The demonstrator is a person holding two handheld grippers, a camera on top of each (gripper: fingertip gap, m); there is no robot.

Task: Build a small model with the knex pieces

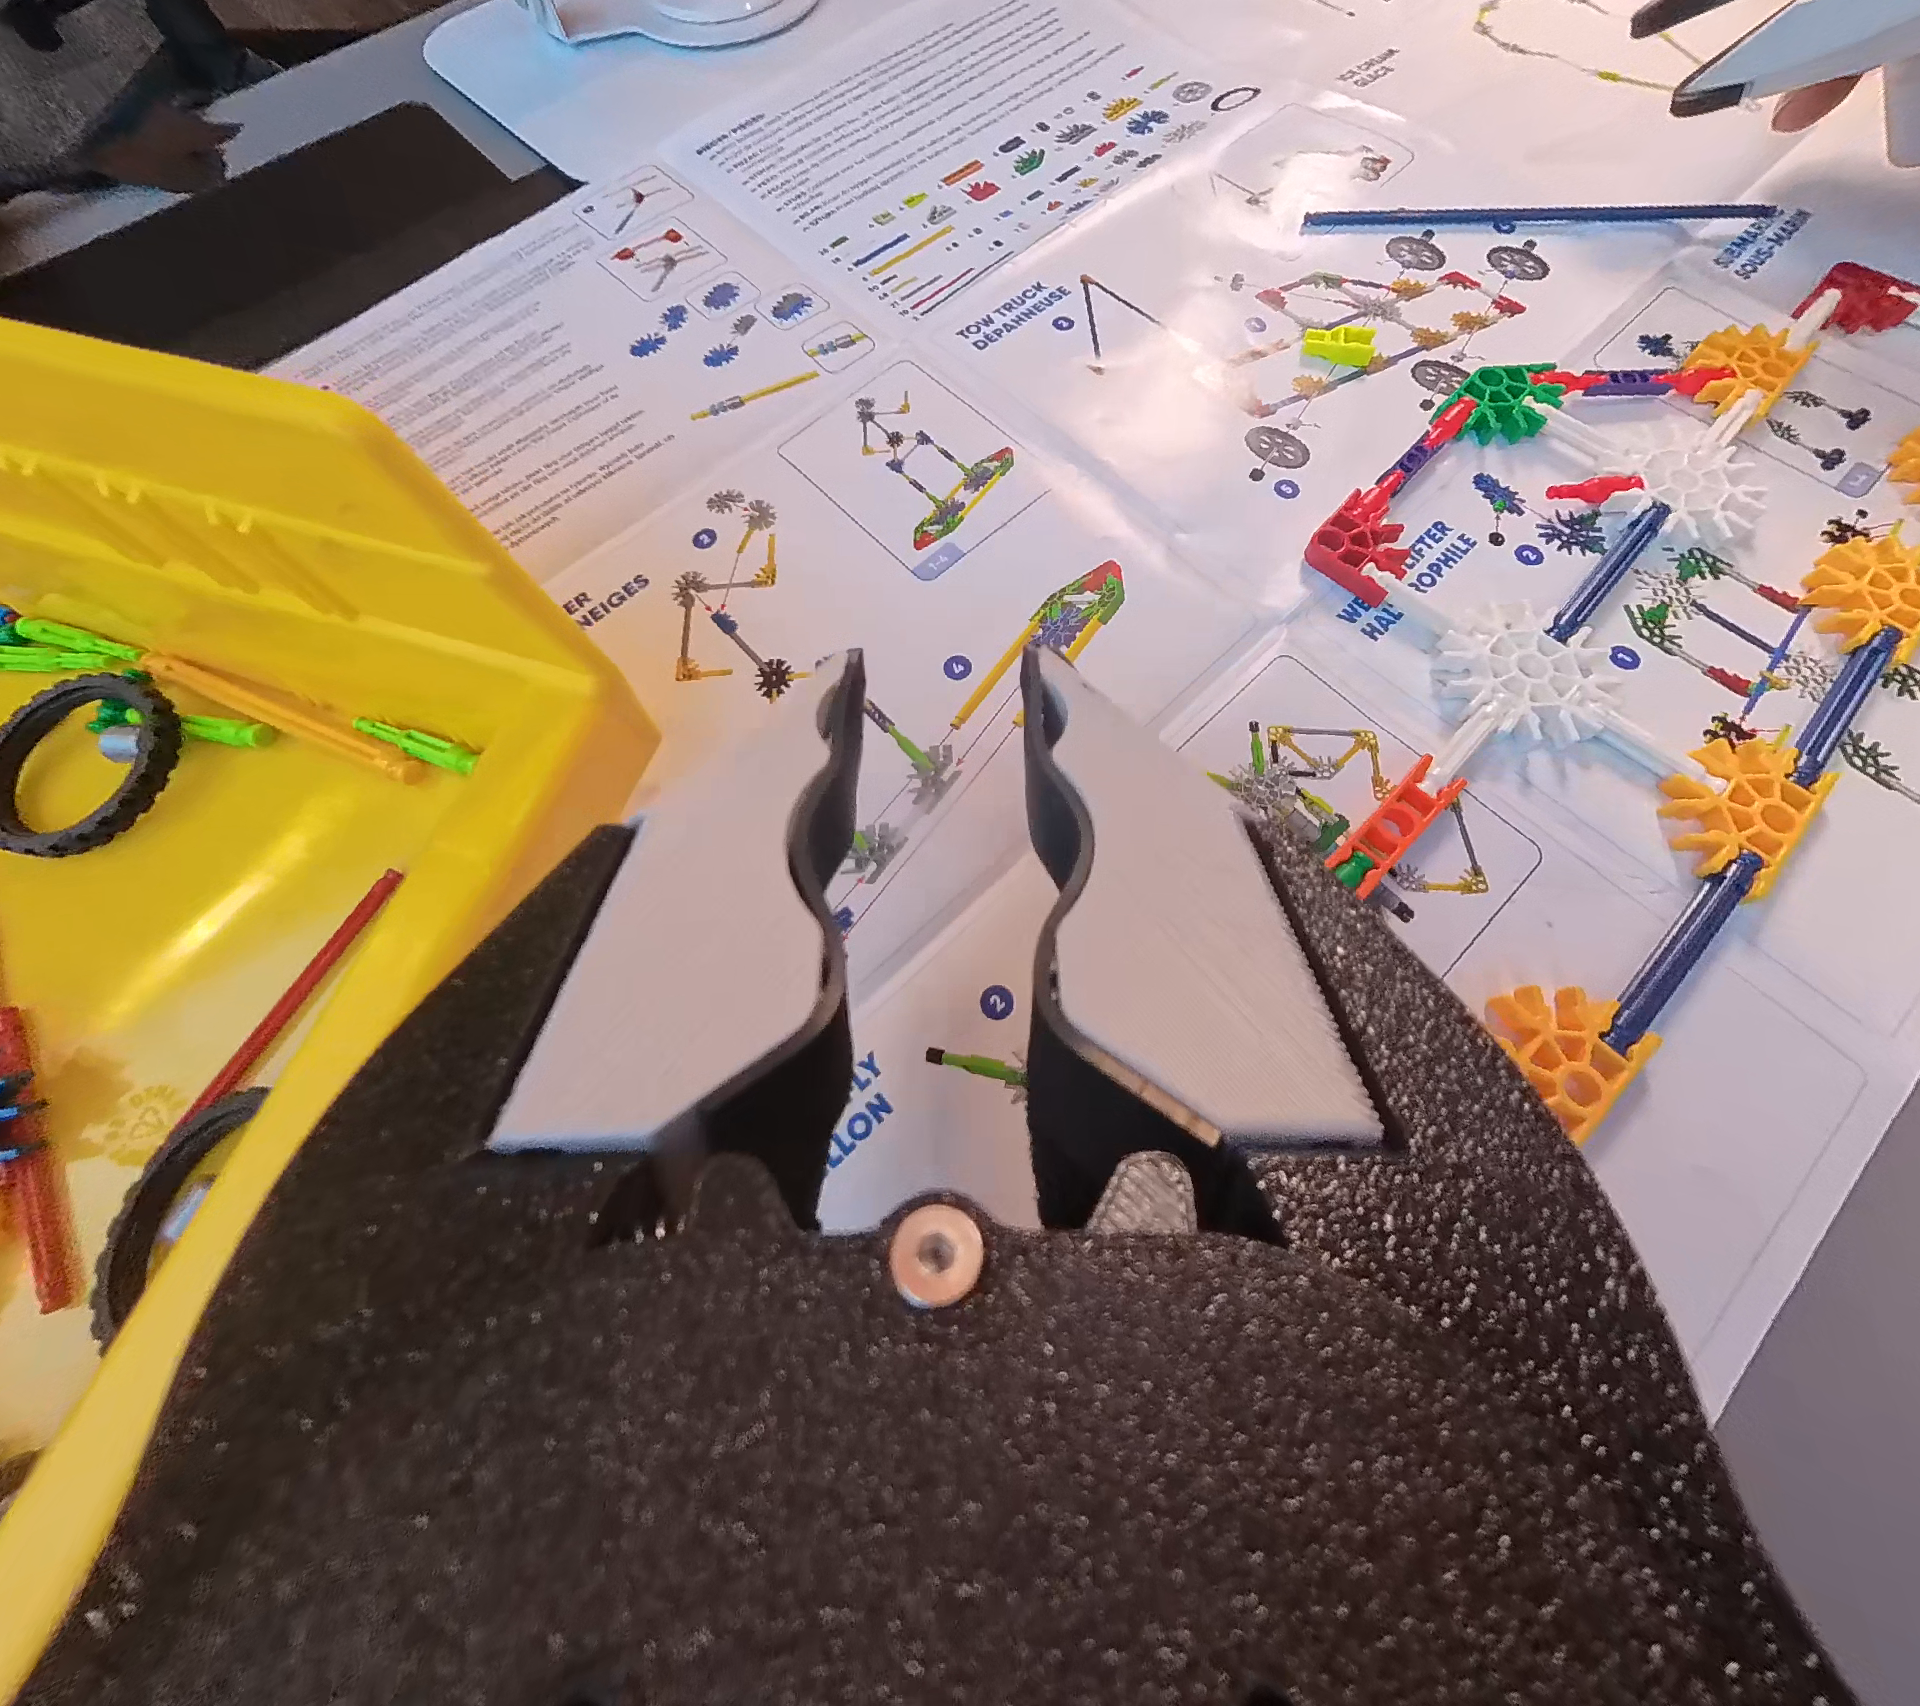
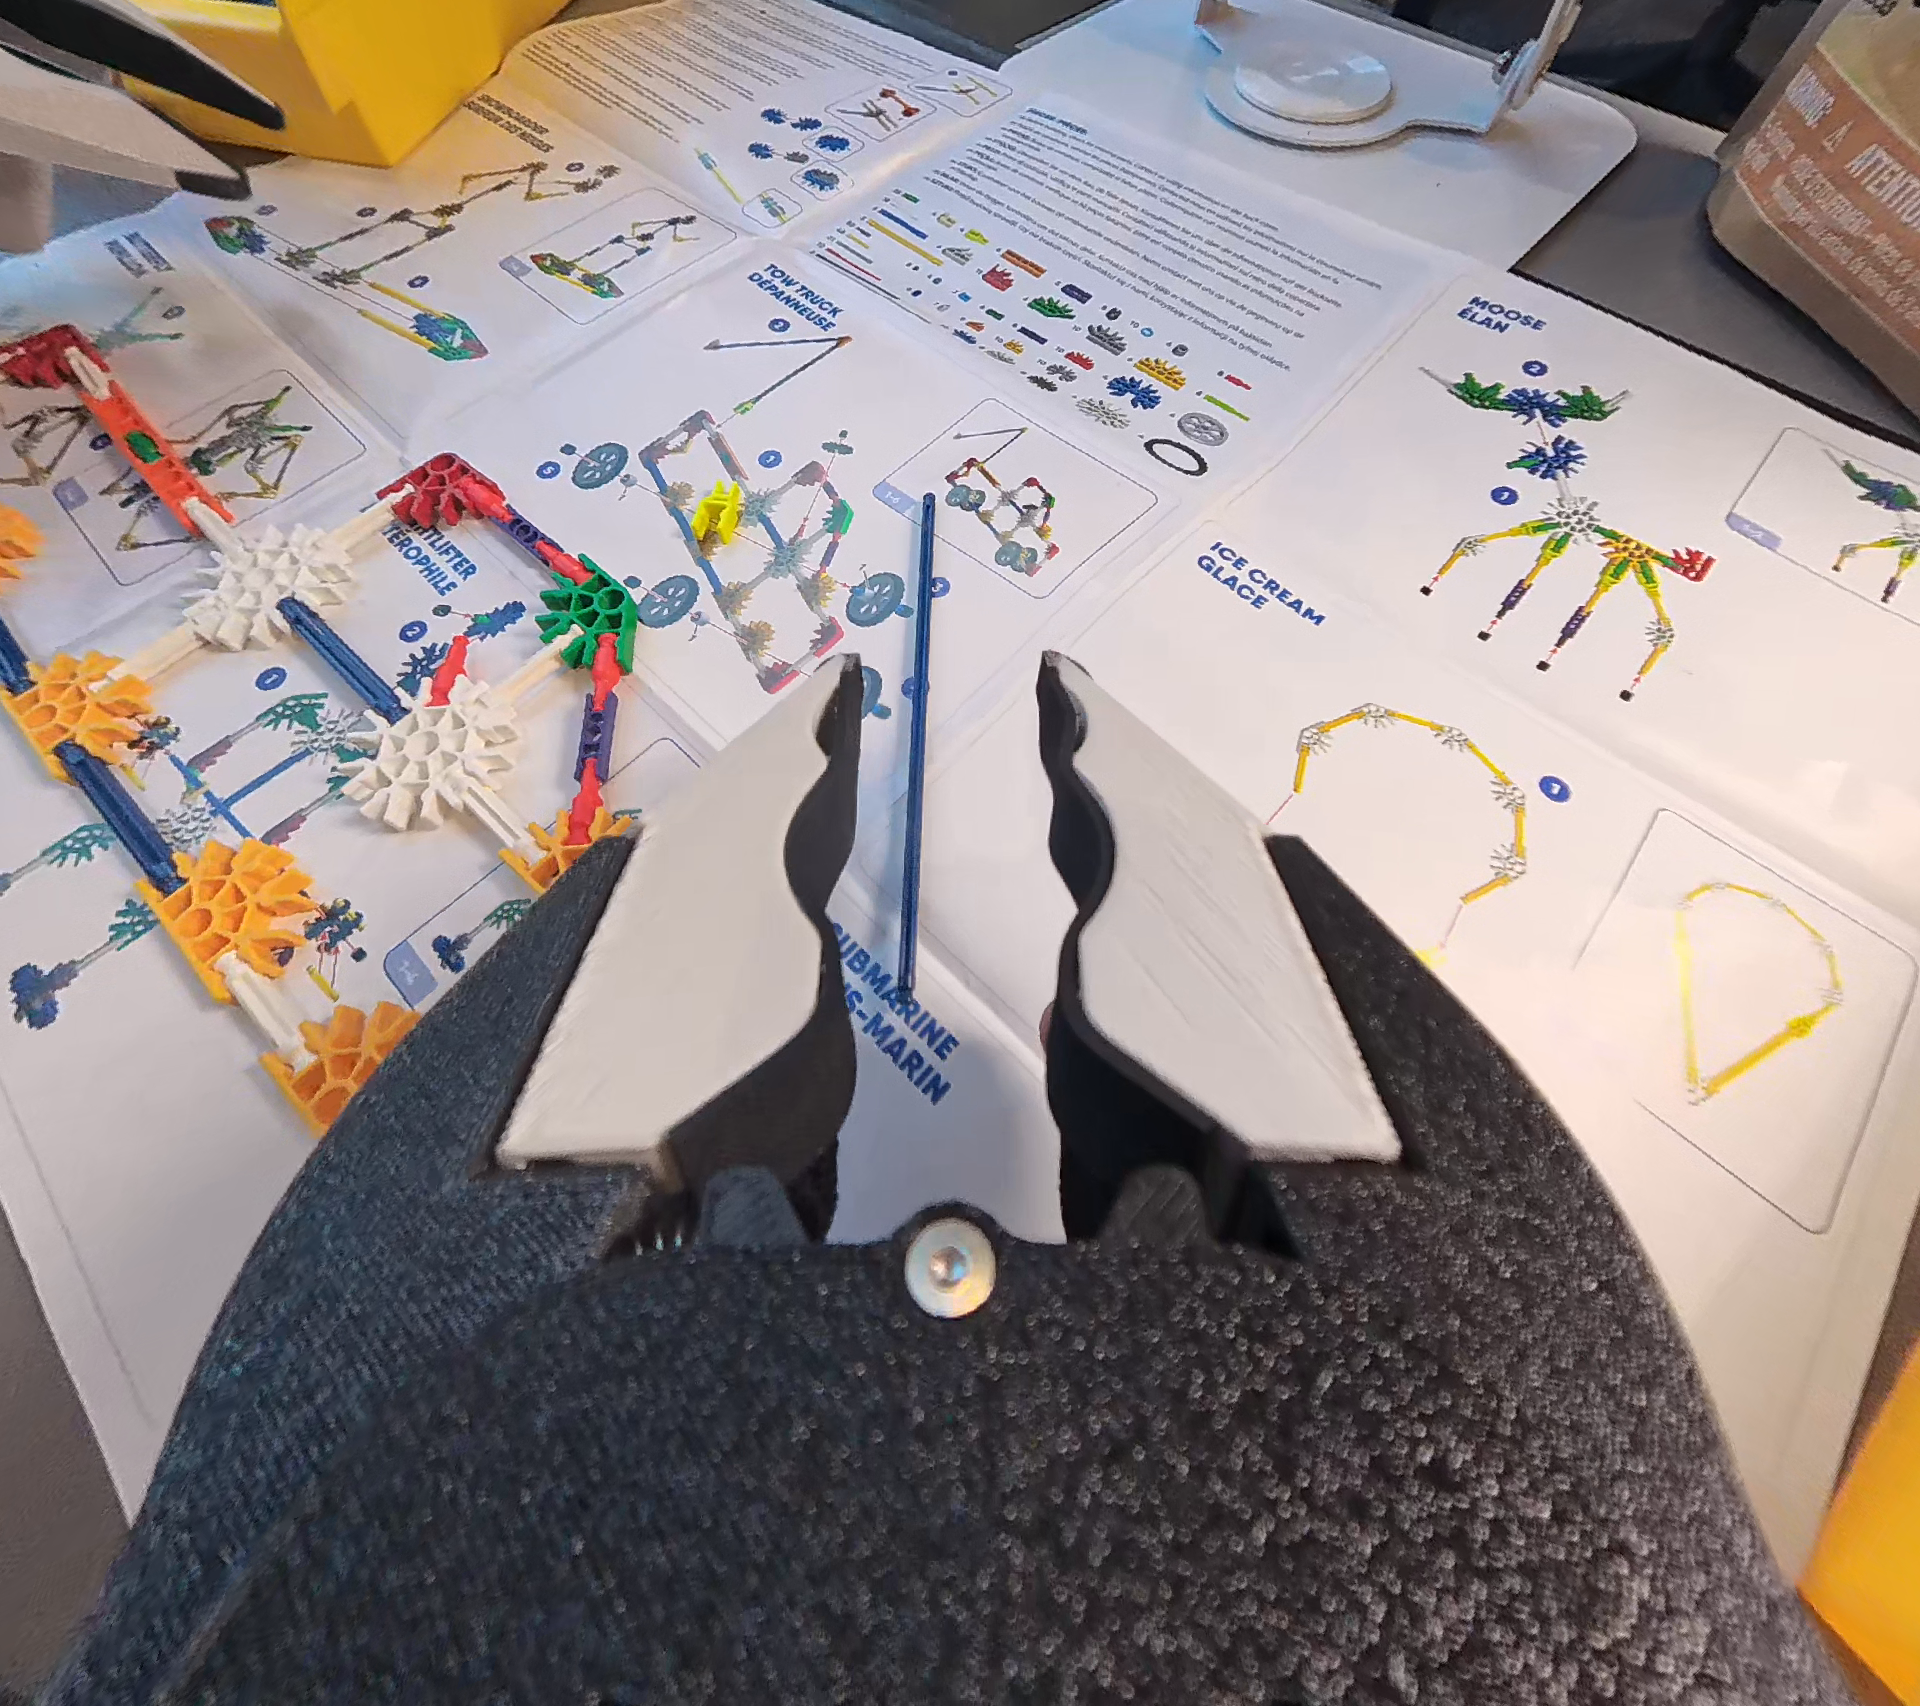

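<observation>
A printed instruction sheet (image 2: pixel 1039 285) covers the tabletop. My right gripper (image 2: pixel 948 669) hangs parted and empty over a thin blue rod (image 2: pixel 918 721) lying on the sheet between its fingers. My left gripper (image 1: pixel 940 664), likewise parted and empty, hovers just beside the yellow bin (image 1: pixel 312 461); the rod-and-connector frame (image 1: pixel 1621 617) lies to its right.

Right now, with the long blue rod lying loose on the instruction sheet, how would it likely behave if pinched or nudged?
The long blue rod is very thin and lies flat on the glossy instruction sheet, so it would probably slide or roll when nudged. It looks light, likely plastic, and may flex slightly. Lying between the fingers of the open right gripper, it offers little height to pinch.
</observation>
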